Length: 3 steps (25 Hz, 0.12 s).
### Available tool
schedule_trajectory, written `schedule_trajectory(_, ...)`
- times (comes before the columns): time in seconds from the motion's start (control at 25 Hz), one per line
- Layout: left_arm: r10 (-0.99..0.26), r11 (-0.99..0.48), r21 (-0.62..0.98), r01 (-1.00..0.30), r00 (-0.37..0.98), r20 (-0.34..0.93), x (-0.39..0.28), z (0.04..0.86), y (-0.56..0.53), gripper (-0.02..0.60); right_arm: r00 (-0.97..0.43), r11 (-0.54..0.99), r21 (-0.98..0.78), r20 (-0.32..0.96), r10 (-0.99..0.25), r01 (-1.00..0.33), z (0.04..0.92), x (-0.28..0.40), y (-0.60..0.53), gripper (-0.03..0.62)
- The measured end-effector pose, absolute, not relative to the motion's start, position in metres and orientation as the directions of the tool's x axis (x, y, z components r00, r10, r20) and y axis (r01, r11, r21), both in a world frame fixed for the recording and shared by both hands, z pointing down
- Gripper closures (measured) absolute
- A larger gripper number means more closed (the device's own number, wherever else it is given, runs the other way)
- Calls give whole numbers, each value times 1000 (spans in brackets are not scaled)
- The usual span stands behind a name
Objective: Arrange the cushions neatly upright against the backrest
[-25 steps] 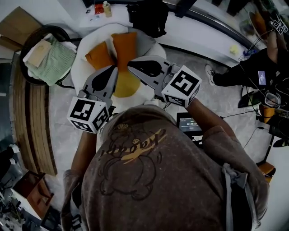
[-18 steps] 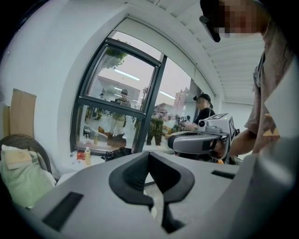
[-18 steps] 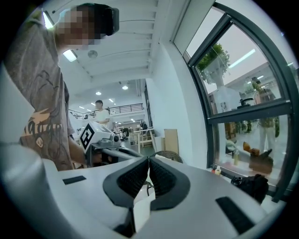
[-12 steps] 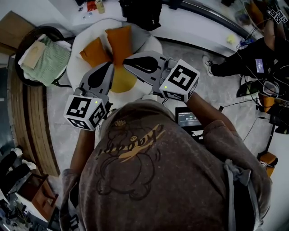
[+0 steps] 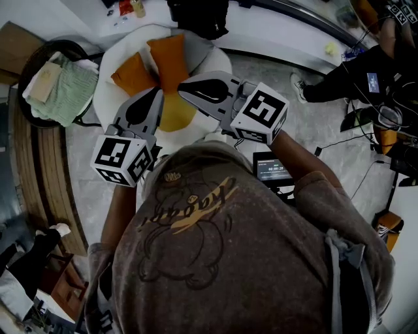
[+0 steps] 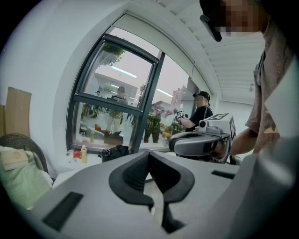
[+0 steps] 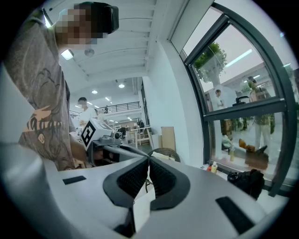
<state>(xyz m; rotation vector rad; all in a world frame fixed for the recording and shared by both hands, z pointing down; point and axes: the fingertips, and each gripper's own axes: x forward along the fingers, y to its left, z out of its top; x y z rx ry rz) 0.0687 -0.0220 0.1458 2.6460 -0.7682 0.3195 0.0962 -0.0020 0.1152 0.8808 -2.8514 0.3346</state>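
Observation:
A white round armchair point(image 5: 115, 104) carries two dark orange cushions, one point(image 5: 132, 74) at the left and a taller one point(image 5: 167, 57) leaning on the backrest. A yellow cushion point(image 5: 176, 115) lies on the seat, partly hidden by the grippers. My left gripper point(image 5: 157, 95) hangs above the seat, shut and empty. My right gripper point(image 5: 183, 85) is beside it, tip over the cushions, also shut on nothing. In the left gripper view the jaws point(image 6: 150, 158) meet against the window. The right gripper point(image 7: 148, 164) shows closed pads too.
A wicker chair with green cloth point(image 5: 65, 86) stands left of the armchair. A black bag point(image 5: 196, 14) sits behind it on the sill by the window. A small screen point(image 5: 273, 171) lies on the floor at the right, and a person point(image 5: 353, 81) sits farther right.
Both grippers stay shut and almost still above the armchair. The head view has drifted a little, so the armchair sits slightly higher in the picture.

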Motion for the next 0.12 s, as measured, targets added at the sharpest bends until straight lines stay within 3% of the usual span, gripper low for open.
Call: schedule_trajectory(0.12,-465,-789,277,-549,827,315,71,147,-23,577,-816,801,-168,199,-543,-575,117,99,-5,568)
